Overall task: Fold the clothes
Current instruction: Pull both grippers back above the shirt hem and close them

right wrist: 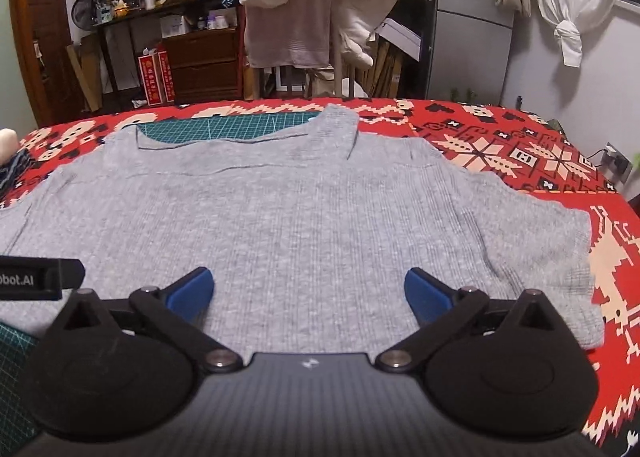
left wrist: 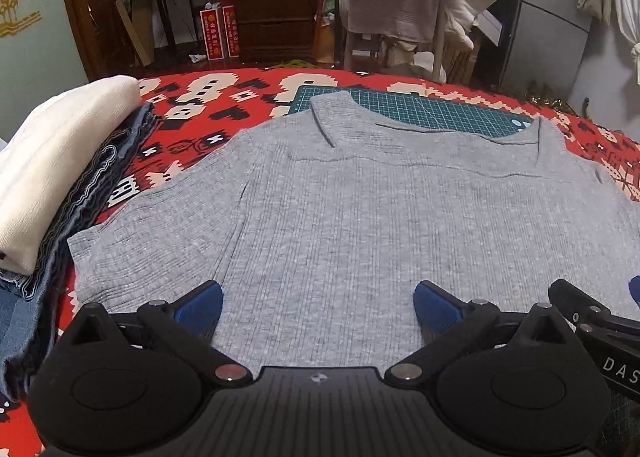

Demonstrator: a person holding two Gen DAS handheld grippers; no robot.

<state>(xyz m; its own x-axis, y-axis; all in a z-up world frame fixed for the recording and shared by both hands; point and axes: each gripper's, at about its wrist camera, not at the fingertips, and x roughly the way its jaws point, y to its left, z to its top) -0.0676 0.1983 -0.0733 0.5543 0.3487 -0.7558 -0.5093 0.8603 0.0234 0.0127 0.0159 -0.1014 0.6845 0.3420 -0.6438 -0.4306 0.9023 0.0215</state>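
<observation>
A grey ribbed sweater lies spread flat on the red patterned surface, its collar over a green cutting mat that it mostly hides. The left tongs and right tongs stand spread wide above its lower part, nothing between the blue pads. At left frame edge, a cream folded garment sits on denim, both cut off. The sweater's hem is hidden behind the tongs' bodies.

dim indoor light, soft shadows, no glare; strong fisheye bend at edges, dark corners, bg slightly soft.
</observation>
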